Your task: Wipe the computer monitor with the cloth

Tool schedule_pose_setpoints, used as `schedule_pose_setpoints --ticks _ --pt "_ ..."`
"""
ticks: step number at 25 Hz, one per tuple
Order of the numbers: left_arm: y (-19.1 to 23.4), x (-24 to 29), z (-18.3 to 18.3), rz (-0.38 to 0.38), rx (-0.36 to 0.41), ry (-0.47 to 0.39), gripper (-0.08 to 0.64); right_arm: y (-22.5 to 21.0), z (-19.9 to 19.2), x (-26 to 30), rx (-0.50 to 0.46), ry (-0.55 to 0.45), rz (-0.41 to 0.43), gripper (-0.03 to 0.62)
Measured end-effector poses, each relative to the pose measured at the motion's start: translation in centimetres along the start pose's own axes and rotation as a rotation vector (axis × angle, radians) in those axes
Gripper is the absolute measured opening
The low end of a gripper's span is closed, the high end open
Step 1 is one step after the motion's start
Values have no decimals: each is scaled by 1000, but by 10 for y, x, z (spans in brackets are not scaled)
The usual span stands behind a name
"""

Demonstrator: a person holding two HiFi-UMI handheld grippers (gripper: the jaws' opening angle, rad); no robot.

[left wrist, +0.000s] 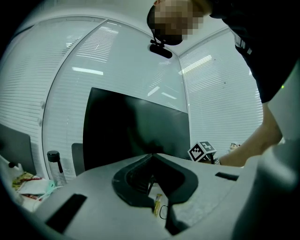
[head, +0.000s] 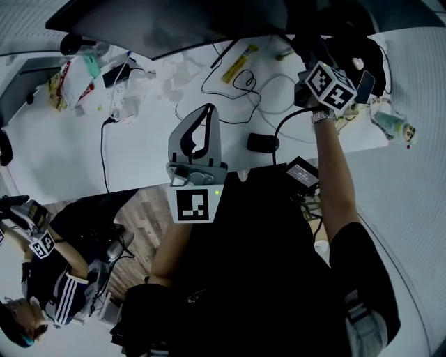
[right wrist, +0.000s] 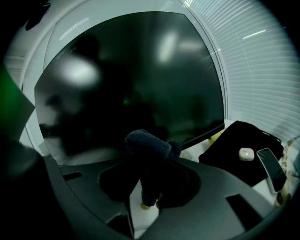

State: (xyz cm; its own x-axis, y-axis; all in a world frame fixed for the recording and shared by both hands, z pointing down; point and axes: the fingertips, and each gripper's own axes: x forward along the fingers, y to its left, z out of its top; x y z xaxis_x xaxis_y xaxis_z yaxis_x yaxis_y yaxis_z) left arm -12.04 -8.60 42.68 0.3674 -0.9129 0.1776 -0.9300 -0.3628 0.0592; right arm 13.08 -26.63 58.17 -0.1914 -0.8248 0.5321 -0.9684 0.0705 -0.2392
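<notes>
The dark monitor [right wrist: 131, 79] fills the right gripper view, its screen close in front. My right gripper [right wrist: 152, 157] is shut on a dark blue cloth [right wrist: 147, 144], whose wad bulges out past the jaw tips toward the screen's lower part; I cannot tell whether it touches. In the head view the monitor [head: 209, 21] runs along the top, and the right gripper's marker cube [head: 327, 84] sits below its right end. My left gripper [head: 209, 110] hangs over the desk's near edge, shut and empty, pointing at the monitor [left wrist: 136, 126] from farther back.
The white desk [head: 139, 153] carries looping cables [head: 240, 87], a black adapter [head: 263, 143], a yellow packet [head: 237, 64] and a bottle [left wrist: 54, 166]. A black bag [right wrist: 239, 140] at the right holds an earbud case [right wrist: 246, 153], with a phone [right wrist: 271, 168] beside it. Another person [head: 42, 279] is at lower left.
</notes>
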Motion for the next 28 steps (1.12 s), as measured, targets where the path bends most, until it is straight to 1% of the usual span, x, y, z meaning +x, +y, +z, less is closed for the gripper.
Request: schedule_pose_setpoints --ticks 8,15,23,28 --pt "17 -10 -2 -11 2 -7 7 32 -8 1 2 10 21 109" --pt "36 -26 -7 20 -14 -7 7 64 -18 0 -4 22 51 109" --pt "52 -41 -10 34 -9 -5 7 99 -28 1 -1 36 74 109" --pt "67 -48 -11 62 -12 -11 6 131 -35 2 -13 49 115 109"
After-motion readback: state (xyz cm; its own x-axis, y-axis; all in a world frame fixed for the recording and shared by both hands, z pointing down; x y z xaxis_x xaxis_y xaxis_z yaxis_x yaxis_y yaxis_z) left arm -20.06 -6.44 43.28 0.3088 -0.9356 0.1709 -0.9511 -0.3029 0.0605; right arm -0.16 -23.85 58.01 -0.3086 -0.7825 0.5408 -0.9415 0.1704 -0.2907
